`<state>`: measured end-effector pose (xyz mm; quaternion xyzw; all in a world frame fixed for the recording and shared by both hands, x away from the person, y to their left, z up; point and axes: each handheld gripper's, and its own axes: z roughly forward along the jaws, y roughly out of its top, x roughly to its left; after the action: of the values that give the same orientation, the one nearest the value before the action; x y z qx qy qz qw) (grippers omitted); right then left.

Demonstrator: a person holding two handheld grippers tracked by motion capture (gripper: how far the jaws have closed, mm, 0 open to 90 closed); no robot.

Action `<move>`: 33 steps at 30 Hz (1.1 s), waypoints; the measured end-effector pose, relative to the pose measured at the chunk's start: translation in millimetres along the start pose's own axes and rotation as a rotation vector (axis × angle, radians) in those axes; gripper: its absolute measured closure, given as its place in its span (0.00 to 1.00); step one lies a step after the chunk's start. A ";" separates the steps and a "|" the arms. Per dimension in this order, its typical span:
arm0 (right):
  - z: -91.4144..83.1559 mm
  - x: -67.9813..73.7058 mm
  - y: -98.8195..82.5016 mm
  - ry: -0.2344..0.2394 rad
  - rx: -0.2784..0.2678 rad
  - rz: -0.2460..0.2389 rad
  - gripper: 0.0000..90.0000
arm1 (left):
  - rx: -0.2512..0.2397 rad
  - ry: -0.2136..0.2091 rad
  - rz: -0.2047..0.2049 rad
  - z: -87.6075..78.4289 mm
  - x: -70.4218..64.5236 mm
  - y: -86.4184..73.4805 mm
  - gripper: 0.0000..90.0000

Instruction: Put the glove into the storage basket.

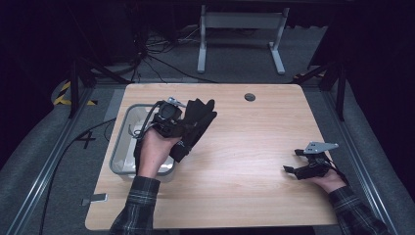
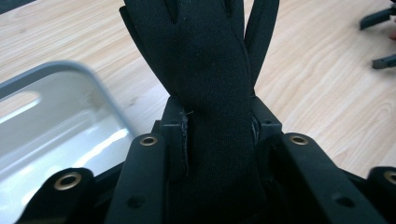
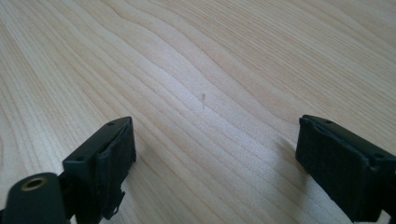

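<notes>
My left gripper point(image 1: 182, 128) is shut on a black glove point(image 1: 195, 122) and holds it above the table, just right of a grey bin point(image 1: 122, 127). In the left gripper view the glove point(image 2: 205, 70) is pinched between both jaws, its fingers spreading upward. The right gripper point(image 1: 292, 161) rests low over the wooden table point(image 1: 244, 147) at the right side, jaws wide apart. Between its jaws in the right gripper view the right gripper point(image 3: 215, 154) has nothing but bare wood.
The grey bin point(image 2: 60, 126) stands at the table's left edge, and its inside looks pale and shiny. A round dark hole point(image 1: 250, 97) sits near the table's far edge. A white desk frame point(image 1: 240, 29) and cables lie on the floor beyond.
</notes>
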<state>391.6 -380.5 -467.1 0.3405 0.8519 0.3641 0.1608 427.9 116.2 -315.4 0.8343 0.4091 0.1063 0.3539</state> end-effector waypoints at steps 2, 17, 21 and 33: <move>0.0 0.0 0.0 0.000 0.000 0.000 0.14 | -0.002 0.014 -0.023 -4.6 8.0 -4.9 0.74; 0.0 0.0 0.0 0.000 0.000 0.000 0.14 | -0.004 0.077 -0.151 -14.4 58.5 -38.3 0.74; 0.0 0.0 0.0 0.000 0.000 0.000 0.14 | 0.009 0.079 -0.189 -9.4 70.7 -49.3 0.74; 0.0 0.0 0.0 0.000 0.000 0.001 0.14 | 0.087 0.092 -0.234 19.4 93.4 -71.7 0.74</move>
<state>391.6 -380.4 -467.1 0.3407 0.8517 0.3641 0.1608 453.5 207.0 -388.6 0.7897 0.5236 0.0846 0.3084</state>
